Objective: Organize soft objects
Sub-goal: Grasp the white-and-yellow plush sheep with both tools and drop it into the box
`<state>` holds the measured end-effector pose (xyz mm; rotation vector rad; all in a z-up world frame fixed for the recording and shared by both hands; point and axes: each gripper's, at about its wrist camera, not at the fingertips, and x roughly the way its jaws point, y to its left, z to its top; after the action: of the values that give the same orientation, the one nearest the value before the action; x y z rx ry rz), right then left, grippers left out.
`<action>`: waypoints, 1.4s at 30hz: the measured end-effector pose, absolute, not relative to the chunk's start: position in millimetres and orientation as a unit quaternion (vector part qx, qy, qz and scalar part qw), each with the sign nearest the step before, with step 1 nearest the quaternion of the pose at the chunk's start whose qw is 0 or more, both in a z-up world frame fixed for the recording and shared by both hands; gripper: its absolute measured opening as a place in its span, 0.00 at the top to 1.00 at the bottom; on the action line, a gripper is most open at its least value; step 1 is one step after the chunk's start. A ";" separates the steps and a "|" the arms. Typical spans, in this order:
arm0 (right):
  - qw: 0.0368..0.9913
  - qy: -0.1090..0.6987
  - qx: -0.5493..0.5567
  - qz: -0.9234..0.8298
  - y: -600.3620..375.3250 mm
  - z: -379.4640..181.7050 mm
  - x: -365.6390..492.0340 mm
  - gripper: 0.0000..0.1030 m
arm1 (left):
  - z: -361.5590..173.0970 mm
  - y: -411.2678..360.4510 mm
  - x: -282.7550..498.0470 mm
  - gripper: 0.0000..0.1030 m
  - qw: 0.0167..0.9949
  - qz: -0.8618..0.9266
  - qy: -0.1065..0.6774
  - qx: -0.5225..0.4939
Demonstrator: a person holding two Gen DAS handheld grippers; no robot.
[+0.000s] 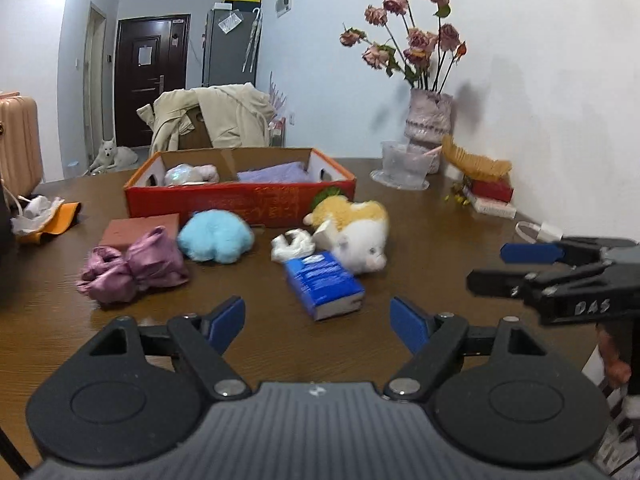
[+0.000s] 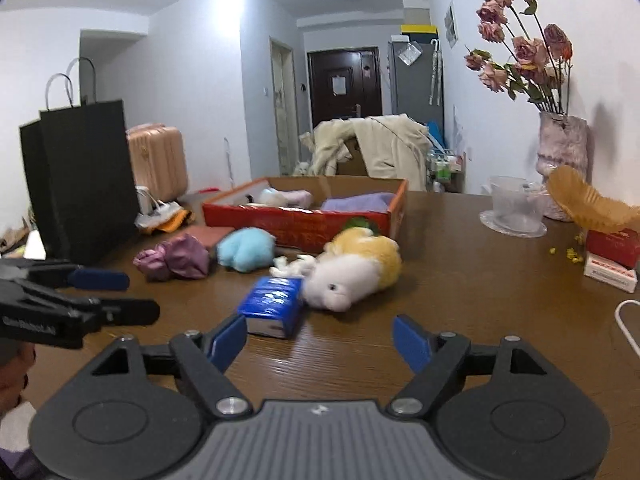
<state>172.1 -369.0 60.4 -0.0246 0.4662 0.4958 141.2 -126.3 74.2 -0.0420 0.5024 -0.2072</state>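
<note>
A red cardboard box (image 1: 240, 200) (image 2: 296, 220) stands mid-table and holds a purple cloth (image 1: 276, 174) and a pale soft toy (image 1: 188, 174). In front of it lie a pink satin cloth (image 1: 132, 268) (image 2: 176, 260), a light blue plush (image 1: 216, 236) (image 2: 246, 250), a small white soft piece (image 1: 292, 244), a white and yellow plush animal (image 1: 356, 236) (image 2: 356, 268) and a blue tissue pack (image 1: 324, 284) (image 2: 274, 306). My left gripper (image 1: 318, 322) is open and empty, just short of the tissue pack. My right gripper (image 2: 320, 344) is open and empty, near the pack and the plush.
A brown block (image 1: 140, 230) lies beside the pink cloth. A vase of dried roses (image 1: 426, 120), a clear plastic cup (image 1: 402, 164) and small red and white boxes (image 1: 490, 196) stand at the right by the wall. A black paper bag (image 2: 80, 176) stands at the left edge.
</note>
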 end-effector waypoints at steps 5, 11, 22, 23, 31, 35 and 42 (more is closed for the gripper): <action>0.944 0.233 -0.017 0.235 -382.9 70.7 205.0 0.24 | 69.7 -155.0 177.8 0.30 0.958 -0.112 0.260 -0.040; 0.944 0.245 0.002 0.221 -388.0 77.7 270.3 0.27 | 61.4 -184.0 250.0 0.39 0.953 -0.107 0.280 -0.028; 0.914 0.309 0.001 0.263 -338.1 51.2 402.8 0.42 | 29.0 -185.6 327.0 0.40 0.928 -0.120 0.349 -0.054; 0.910 0.318 0.004 0.265 -336.1 45.8 409.0 0.45 | 27.8 -183.5 329.4 0.40 0.925 -0.125 0.352 -0.061; 0.907 0.334 0.061 0.247 -368.9 33.5 390.5 0.57 | 17.4 -175.6 335.3 0.41 0.909 -0.155 0.375 -0.092; 0.907 0.342 0.099 0.226 -391.4 32.2 374.9 0.65 | 16.3 -182.9 333.4 0.65 0.902 -0.179 0.383 -0.090; 0.921 0.316 0.120 0.192 -406.0 48.1 336.2 0.69 | 30.3 -187.8 307.0 0.66 0.904 -0.208 0.357 -0.108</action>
<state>336.2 -406.0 48.1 0.2465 0.6482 0.3943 307.0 -187.8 30.3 -0.2231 0.7370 -0.4300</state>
